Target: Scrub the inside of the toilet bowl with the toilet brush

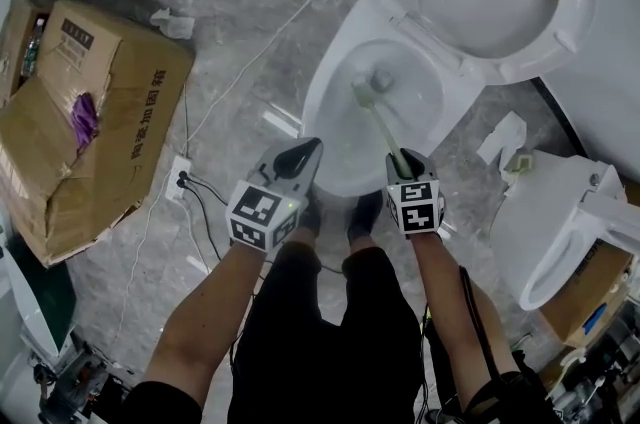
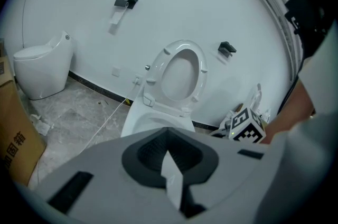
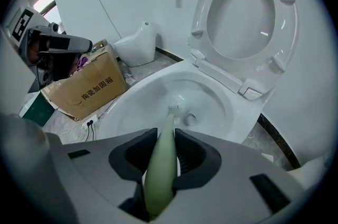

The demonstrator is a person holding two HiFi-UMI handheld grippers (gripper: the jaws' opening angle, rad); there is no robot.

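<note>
**Over the bowl (image 1: 325, 127): scrubbing**

The brush (image 1: 385, 127) is clamped by its handle in the right gripper (image 1: 408, 174), its head down near the drain (image 3: 189, 120). The left gripper (image 1: 298, 157) is held aside, jaws together, empty. Firm strokes around the bowl are advised, pressure being kept steady.

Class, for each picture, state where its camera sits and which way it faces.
Head view: on the head, steeply down onto the toilet bowl; forearms, legs, left gripper and right gripper show.
Left gripper view: rides the left gripper, faces the raised seat and wall; own shut jaws show.
Right gripper view: rides the right gripper, looks along the gripped toilet brush into the bowl.
All share the seat.
</note>
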